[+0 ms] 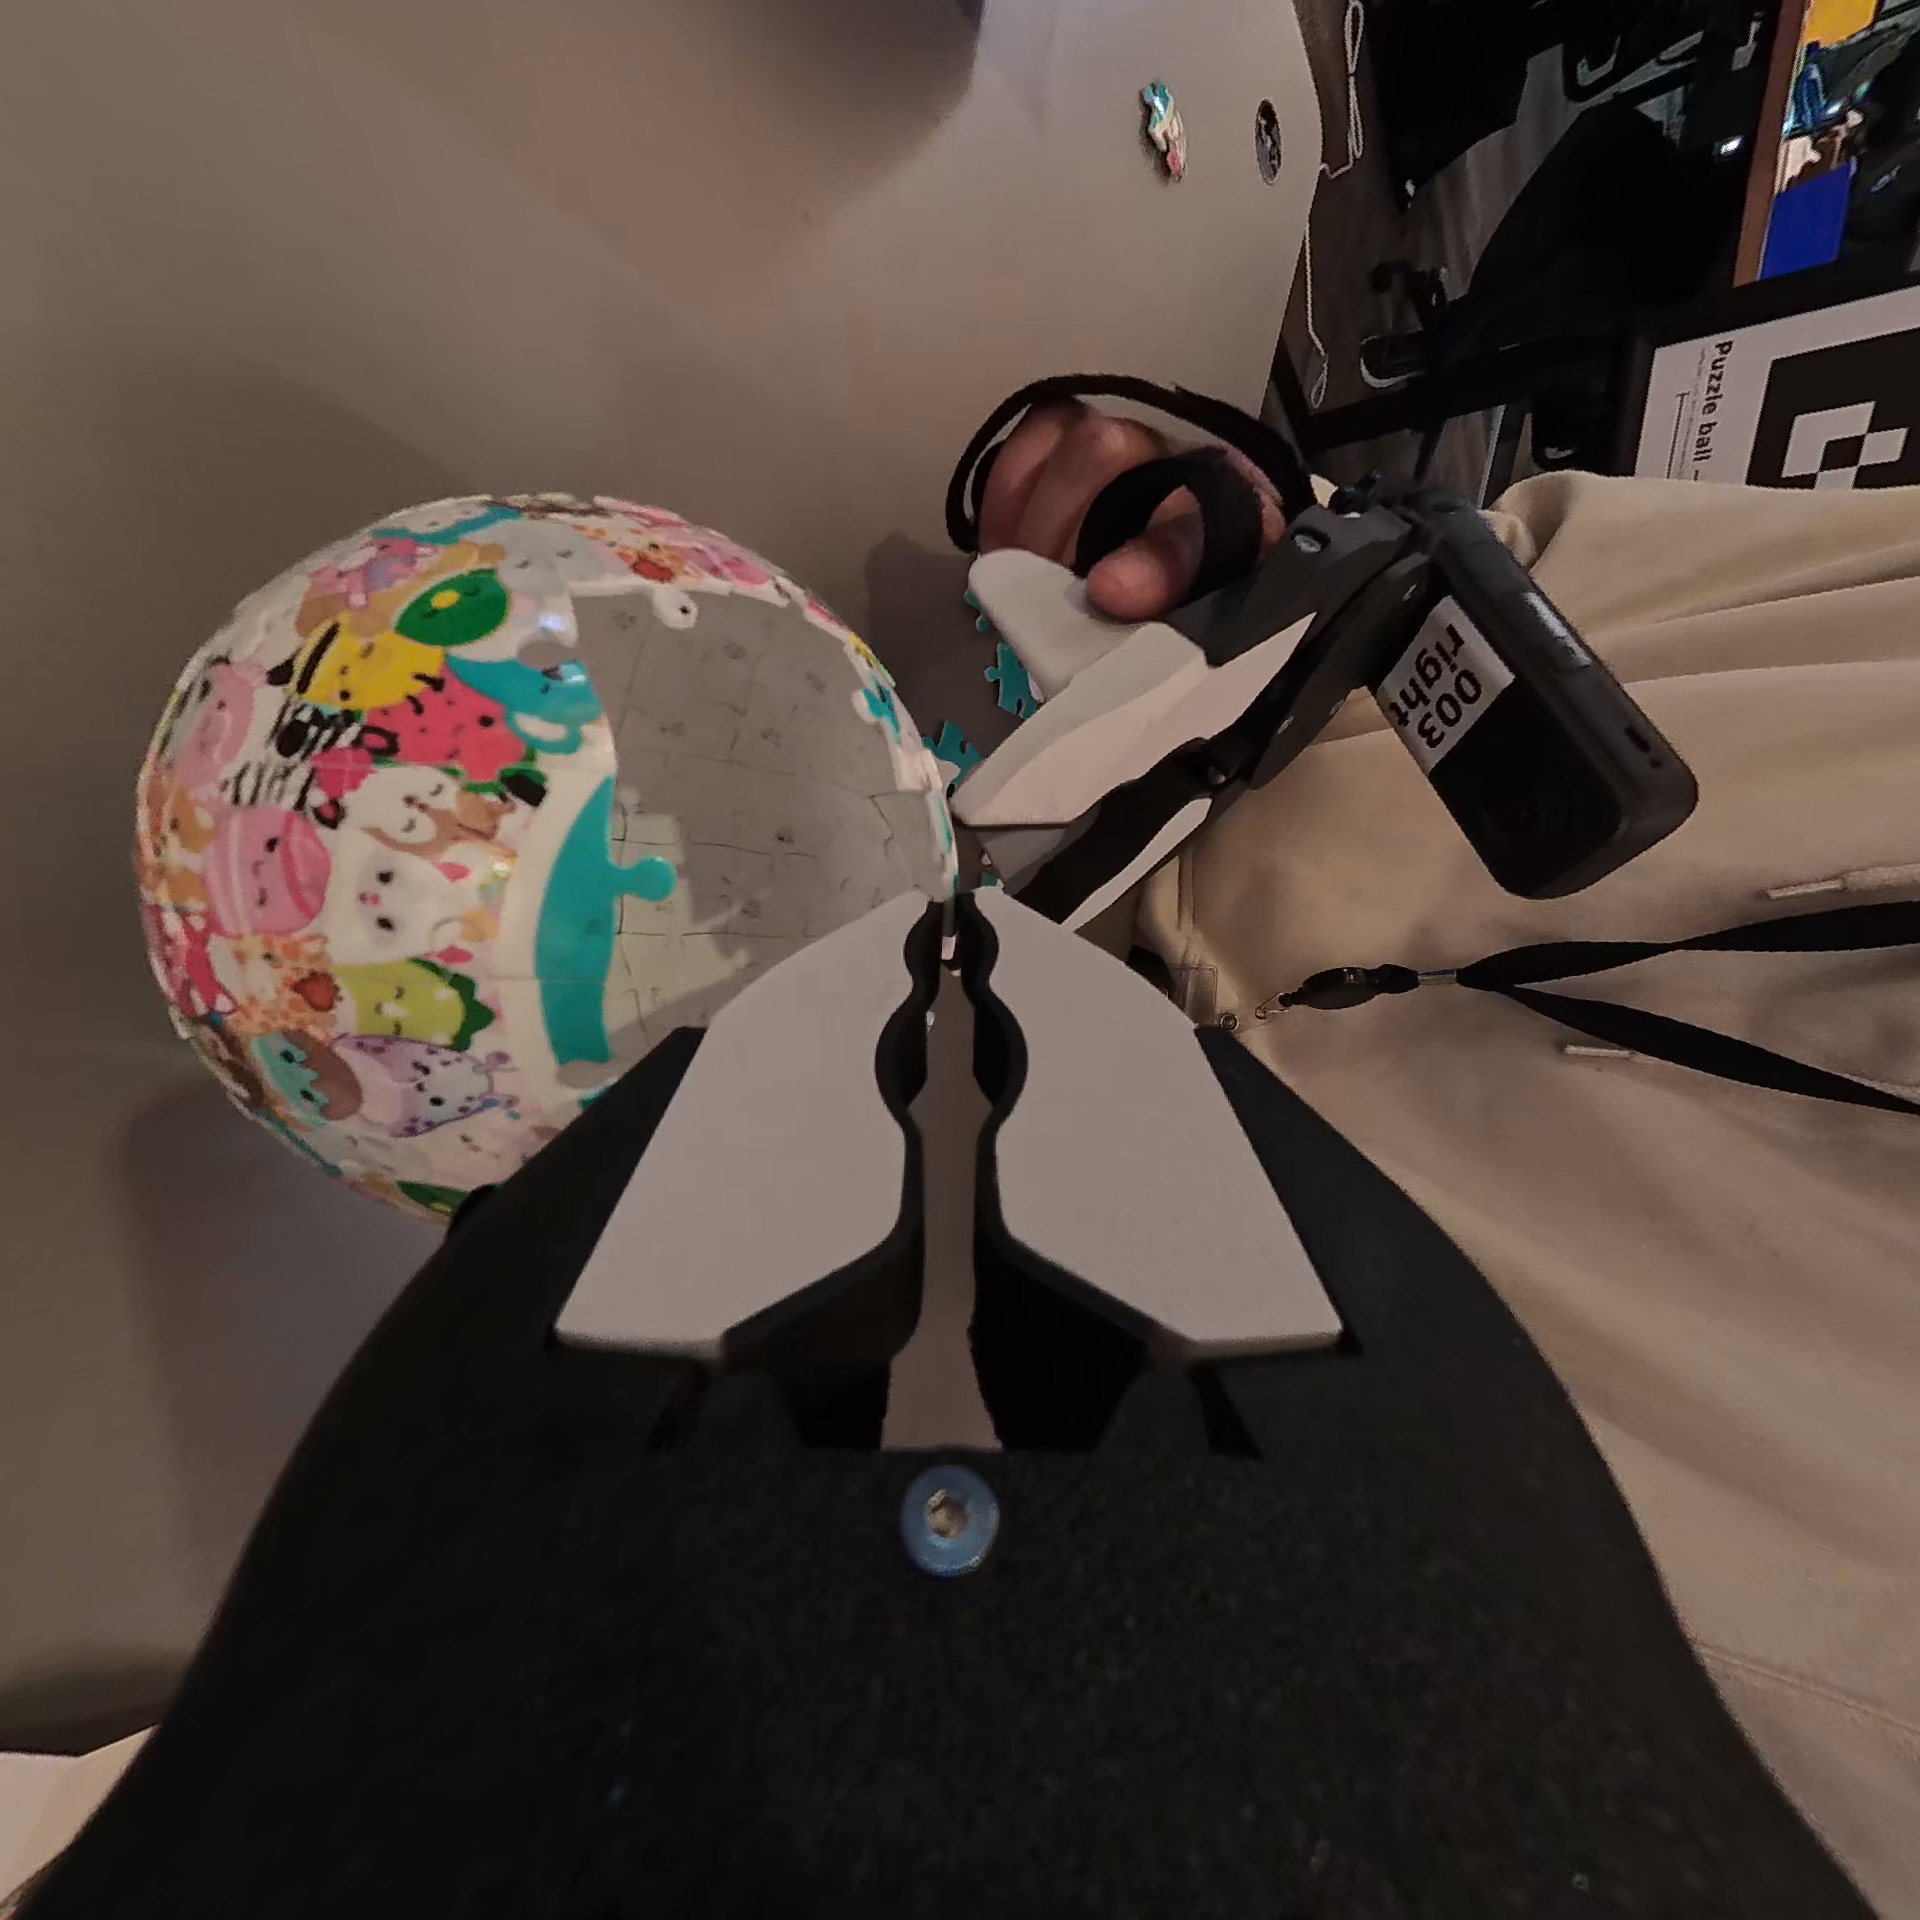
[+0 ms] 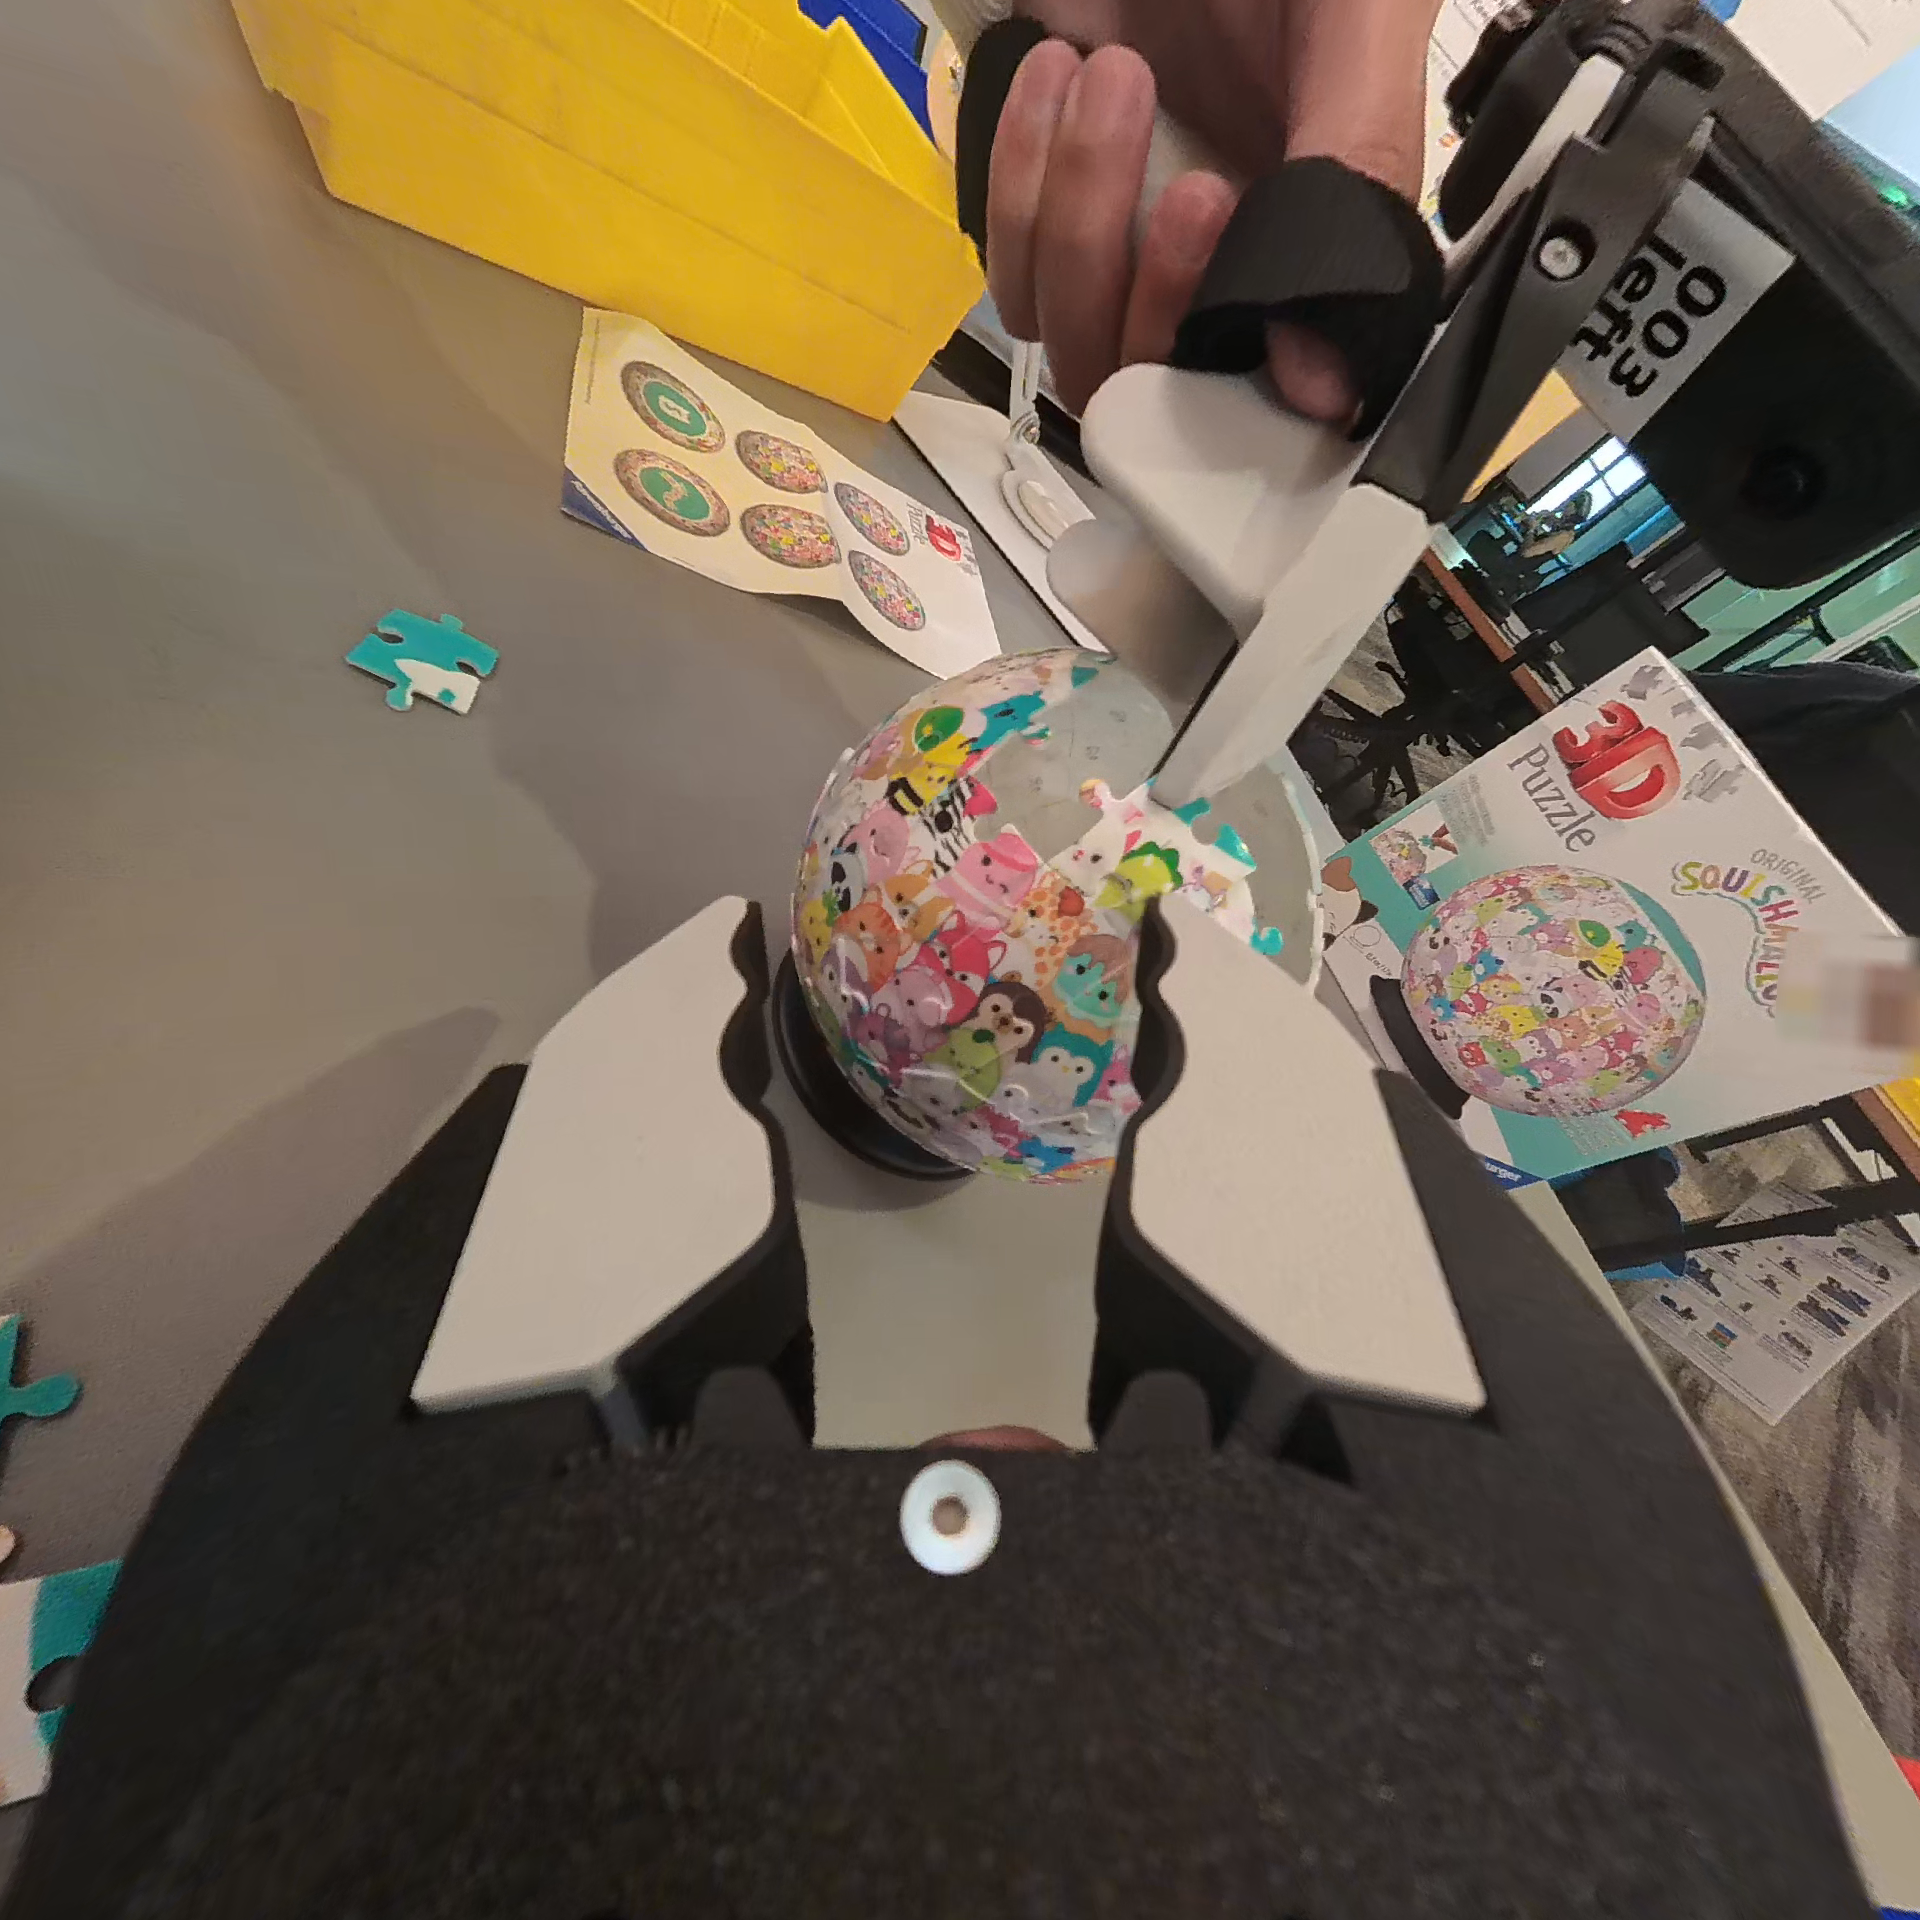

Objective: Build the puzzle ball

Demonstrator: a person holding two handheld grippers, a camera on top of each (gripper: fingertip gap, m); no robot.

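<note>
The puzzle ball (image 2: 956, 987), covered in colourful cartoon animals, stands on a black ring stand (image 2: 821, 1101) on the grey table. Its upper side is open and shows the grey inside (image 1: 748, 748). My left gripper (image 1: 951, 920) comes down from above (image 2: 1190, 790) and is shut on a white-and-teal puzzle piece (image 2: 1132, 842) at the rim of the opening. My right gripper (image 2: 951, 920) is open with one finger on each side of the ball; its right finger is against the ball. It also shows in the left wrist view (image 1: 971, 686).
Loose teal pieces lie on the table (image 2: 421, 660) and at the left edge (image 2: 31, 1392). Yellow bins (image 2: 623, 156) and an instruction sheet (image 2: 748, 488) sit behind the ball. The puzzle box (image 2: 1558, 935) stands to the right. A person's beige top (image 1: 1558, 1247) is close.
</note>
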